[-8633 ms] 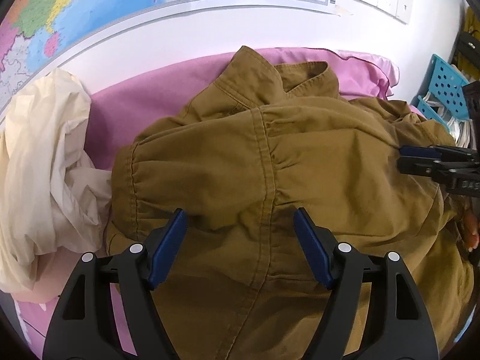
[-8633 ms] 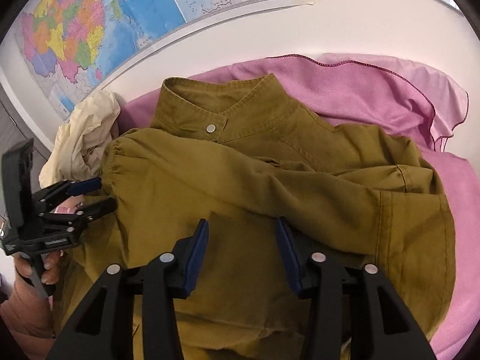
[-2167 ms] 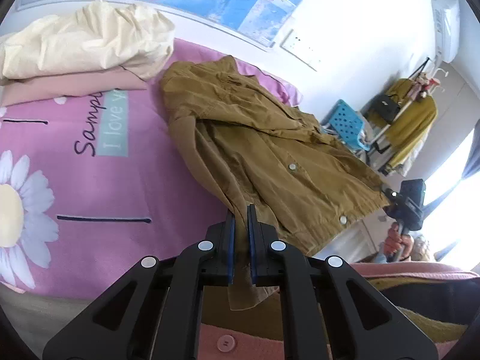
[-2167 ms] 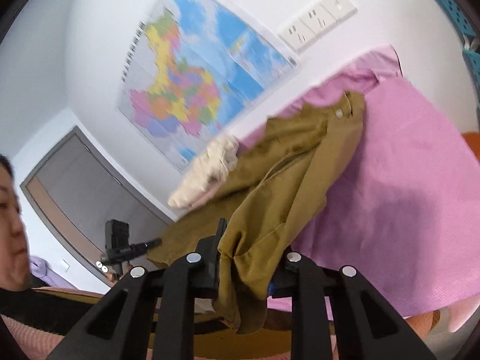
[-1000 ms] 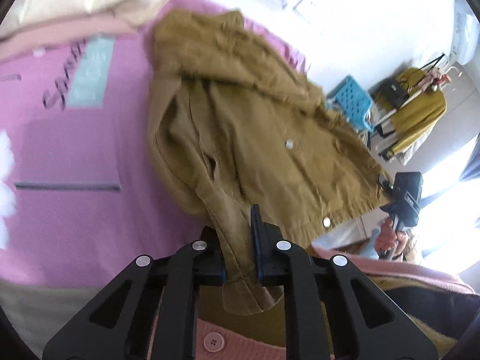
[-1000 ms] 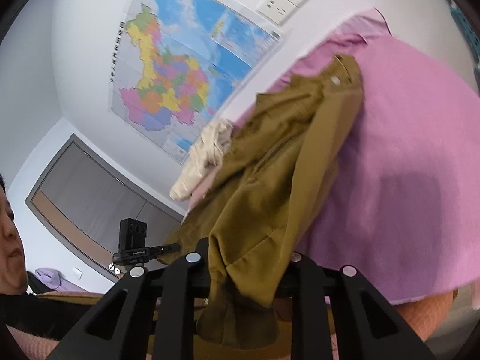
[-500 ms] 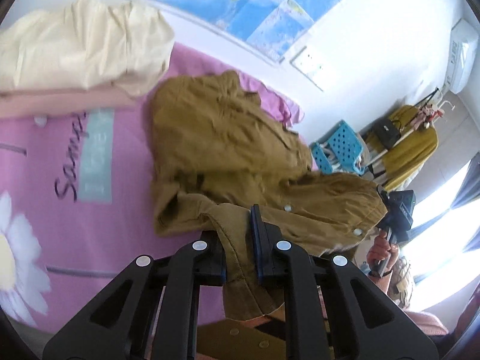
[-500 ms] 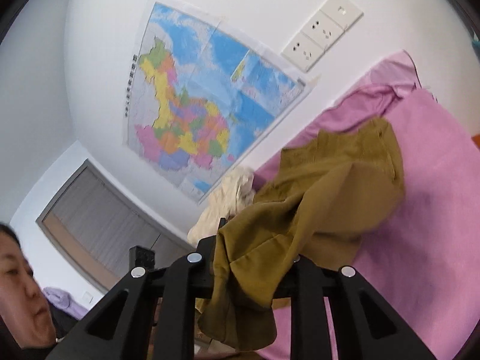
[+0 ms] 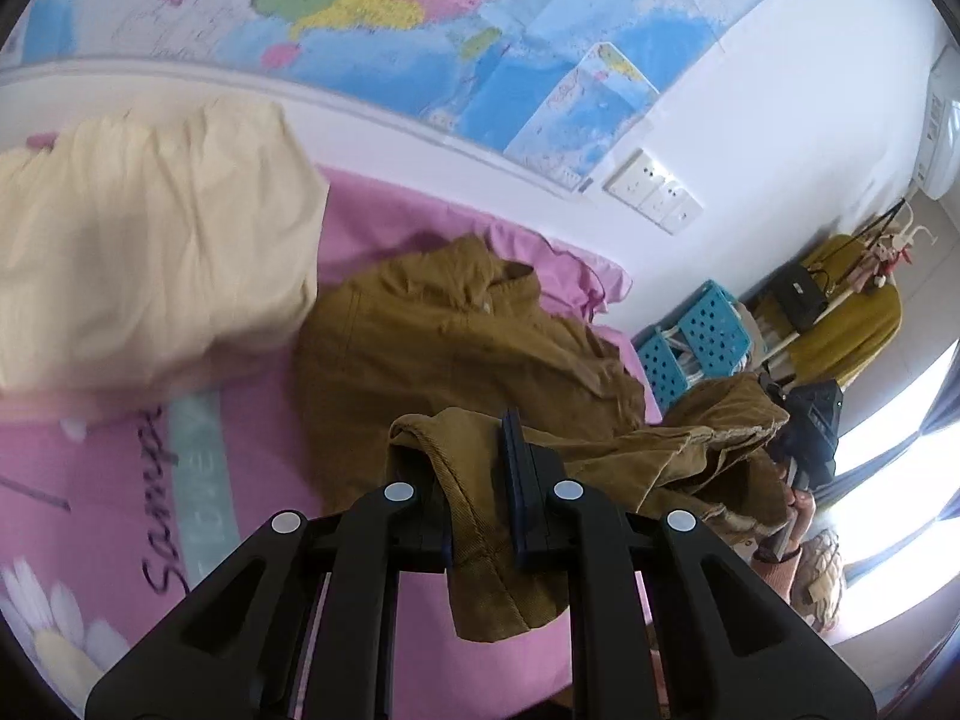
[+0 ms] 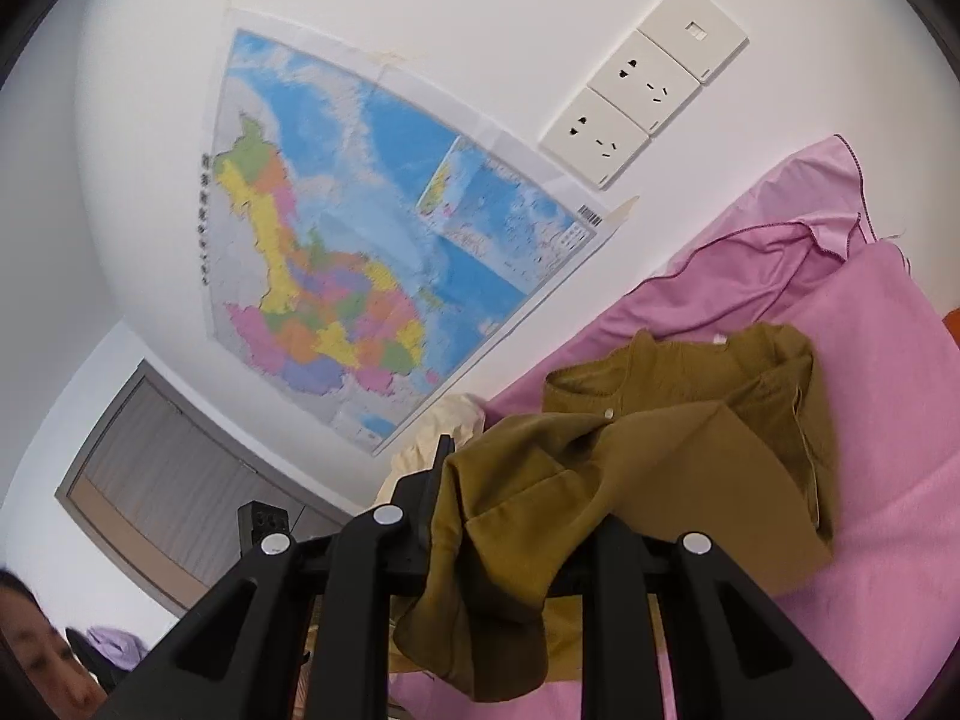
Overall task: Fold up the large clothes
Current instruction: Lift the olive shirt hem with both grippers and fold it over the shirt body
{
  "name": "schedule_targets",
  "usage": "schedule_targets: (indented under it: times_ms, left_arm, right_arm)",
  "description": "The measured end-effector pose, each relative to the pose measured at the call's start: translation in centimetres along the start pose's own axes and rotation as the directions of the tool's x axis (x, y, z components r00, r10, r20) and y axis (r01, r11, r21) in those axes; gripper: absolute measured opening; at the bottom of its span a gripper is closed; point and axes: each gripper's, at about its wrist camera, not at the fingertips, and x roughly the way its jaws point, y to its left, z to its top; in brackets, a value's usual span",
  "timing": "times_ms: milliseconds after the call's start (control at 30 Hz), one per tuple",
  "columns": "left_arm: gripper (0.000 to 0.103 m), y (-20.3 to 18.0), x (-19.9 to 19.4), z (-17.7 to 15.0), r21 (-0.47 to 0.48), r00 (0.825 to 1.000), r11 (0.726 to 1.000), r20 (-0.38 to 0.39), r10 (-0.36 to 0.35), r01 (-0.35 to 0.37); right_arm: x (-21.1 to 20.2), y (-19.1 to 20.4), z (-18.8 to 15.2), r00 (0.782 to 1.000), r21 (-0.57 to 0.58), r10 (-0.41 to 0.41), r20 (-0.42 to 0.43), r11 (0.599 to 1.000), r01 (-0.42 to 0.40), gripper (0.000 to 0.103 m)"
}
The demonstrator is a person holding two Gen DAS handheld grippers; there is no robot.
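Note:
A mustard-brown jacket lies on the pink bed sheet, collar toward the wall. My left gripper is shut on its hem edge, held above the bed, with cloth hanging down between the jaws. My right gripper is shut on the other hem corner of the jacket, and cloth drapes over its fingers and hides them. The right gripper also shows in the left wrist view, holding the far corner at the right. The lower part of the jacket is lifted over the upper part.
A cream garment pile lies on the bed to the left of the jacket. A map and wall sockets are on the wall behind. A blue plastic crate and a clothes rack stand to the right of the bed.
Both grippers have carried the jacket's hem up and toward the collar, so the lower part now folds over the upper part. Both stay shut on the cloth.

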Motion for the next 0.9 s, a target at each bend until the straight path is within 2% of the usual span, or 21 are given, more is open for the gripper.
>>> schedule_targets:
  times_ms: [433, 667, 900]
  left_arm:
    - [0.014, 1.3, 4.8, 6.0, -0.015, 0.993, 0.993, -0.028, 0.118, -0.118]
    - [0.014, 2.5, 8.7, 8.3, -0.004, 0.979, 0.98, -0.059, 0.198, -0.198]
    - [0.014, 3.8, 12.1, 9.2, 0.005, 0.961, 0.965, -0.09, 0.26, -0.261]
  right_arm:
    - [5.9, -3.5, 5.0, 0.994, 0.099, -0.105, -0.035, 0.989, 0.108, 0.021]
    - [8.3, -6.5, 6.2, 0.988, 0.167, -0.142, -0.062, 0.974, 0.151, 0.023]
    - [9.7, -8.7, 7.1, 0.98, 0.2, -0.178, -0.086, 0.961, 0.192, 0.026]
